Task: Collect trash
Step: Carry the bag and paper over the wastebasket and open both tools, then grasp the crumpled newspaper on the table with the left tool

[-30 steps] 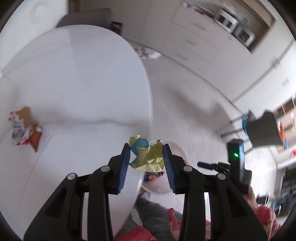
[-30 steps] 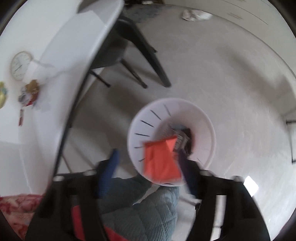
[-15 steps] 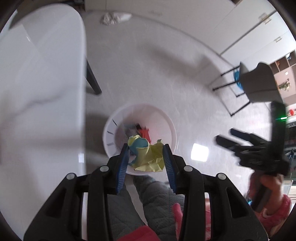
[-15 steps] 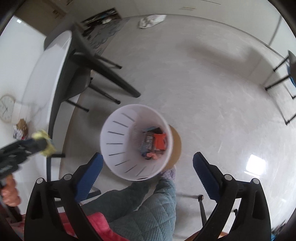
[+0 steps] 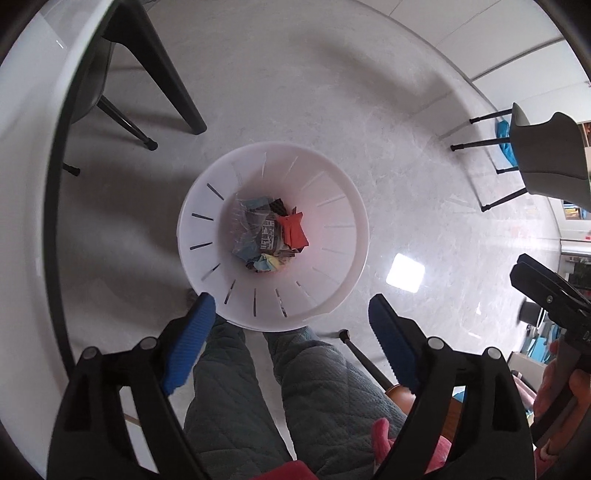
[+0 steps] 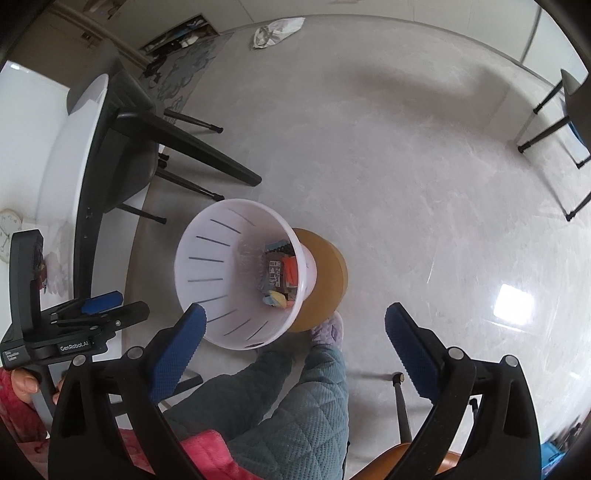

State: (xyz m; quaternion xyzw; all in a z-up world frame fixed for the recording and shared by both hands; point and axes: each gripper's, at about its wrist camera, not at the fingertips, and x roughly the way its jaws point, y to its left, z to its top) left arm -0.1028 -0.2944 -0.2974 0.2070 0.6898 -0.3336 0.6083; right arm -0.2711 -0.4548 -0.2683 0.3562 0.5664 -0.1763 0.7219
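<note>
blk table leg (image 5: 166,77) | grey chair (image 5: 546,158) far R | white bag (image 6: 277,27) on floor | clock (image 6: 9,236)

White slotted plastic waste bin (image 5: 334,206) stands upright on the floor. At its bottom lies a heap of crumpled trash (image 5: 269,234): orange paper (image 5: 292,230), printed wrapper (image 5: 269,236), yellow-blue scrap (image 5: 269,263).

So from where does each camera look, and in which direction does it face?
Left wrist: on the left tongs, facing straight down into the white bin; open blue pads and the person's legs show.
Right wrist: on the right tongs, facing down at the bin from its side; legs show.
Shared: bin, its trash, floor.
</note>
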